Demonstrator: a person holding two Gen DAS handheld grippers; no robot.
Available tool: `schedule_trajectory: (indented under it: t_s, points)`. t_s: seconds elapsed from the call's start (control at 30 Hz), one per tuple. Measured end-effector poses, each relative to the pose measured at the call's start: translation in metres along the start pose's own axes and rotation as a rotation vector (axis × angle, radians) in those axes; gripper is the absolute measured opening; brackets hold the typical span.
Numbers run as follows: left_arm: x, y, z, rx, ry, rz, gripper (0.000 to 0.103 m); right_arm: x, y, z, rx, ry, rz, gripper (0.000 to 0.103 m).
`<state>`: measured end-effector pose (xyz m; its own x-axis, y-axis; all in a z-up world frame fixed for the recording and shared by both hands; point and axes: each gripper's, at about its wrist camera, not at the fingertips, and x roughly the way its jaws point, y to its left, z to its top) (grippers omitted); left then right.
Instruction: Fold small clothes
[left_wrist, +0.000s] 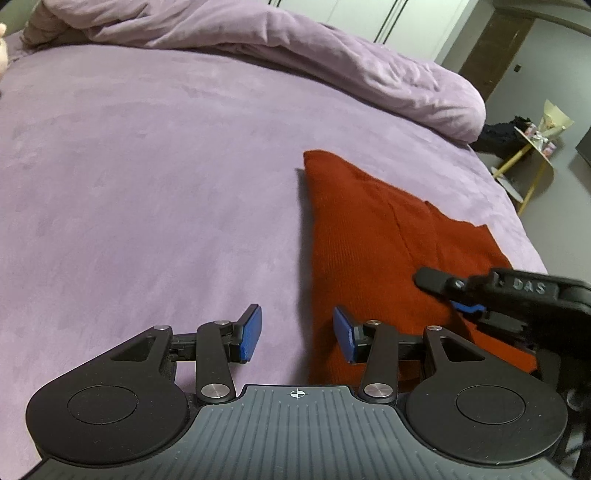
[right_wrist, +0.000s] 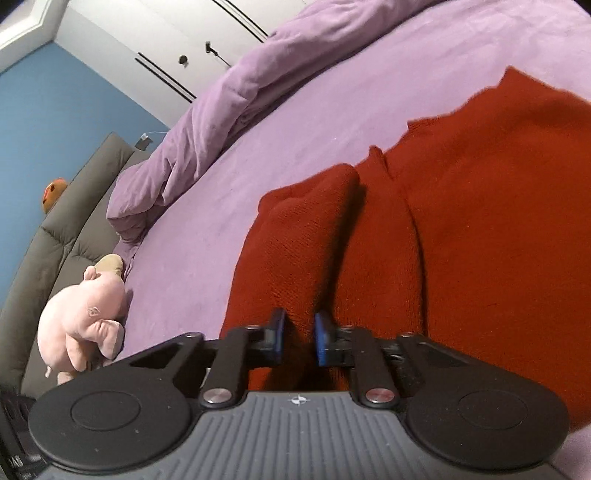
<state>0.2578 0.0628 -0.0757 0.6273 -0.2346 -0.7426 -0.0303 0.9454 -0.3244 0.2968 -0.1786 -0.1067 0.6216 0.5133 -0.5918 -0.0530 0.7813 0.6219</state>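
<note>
A red knit garment (left_wrist: 369, 236) lies partly folded on the purple bed sheet (left_wrist: 147, 184). My left gripper (left_wrist: 297, 338) is open and empty; its right finger rests at the garment's left edge, its left finger over the sheet. My right gripper (left_wrist: 461, 295) reaches in from the right, low over the garment. In the right wrist view the garment (right_wrist: 461, 221) fills the right half, and my right gripper (right_wrist: 299, 339) is narrowly closed on a raised fold of red fabric (right_wrist: 306, 236).
A crumpled purple duvet (left_wrist: 332, 55) lies along the far side of the bed. A pink plush toy (right_wrist: 85, 310) sits by the grey headboard (right_wrist: 62, 221). A small yellow-legged side table (left_wrist: 532, 155) stands past the bed's right edge.
</note>
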Motion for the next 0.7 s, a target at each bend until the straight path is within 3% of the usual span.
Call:
schedule_trajectory:
  t_s: [0.1, 0.2, 0.33, 0.4, 0.5, 0.7]
  points:
    - [0.003, -0.006, 0.002, 0.013, -0.014, -0.004, 0.047, -0.017, 0.007, -0.001, -0.081, -0.046, -0.085, 0.010]
    - [0.012, -0.013, -0.001, 0.042, -0.003, -0.027, 0.046, -0.013, 0.002, -0.007, -0.123, -0.033, -0.169, 0.010]
    - [0.022, -0.014, -0.002, 0.040, 0.013, -0.022, 0.046, -0.010, -0.005, -0.003, -0.127, -0.009, -0.137, 0.016]
    - [0.019, -0.010, 0.000, 0.025, 0.013, -0.032, 0.046, -0.022, -0.014, 0.005, -0.078, -0.052, -0.112, 0.033]
    - [0.020, -0.007, 0.000, 0.023, 0.019, -0.028, 0.046, -0.028, -0.038, 0.016, 0.018, -0.073, -0.139, 0.049]
    - [0.021, -0.012, -0.001, 0.034, 0.014, -0.013, 0.046, -0.008, -0.084, 0.025, 0.293, -0.013, 0.101, 0.056]
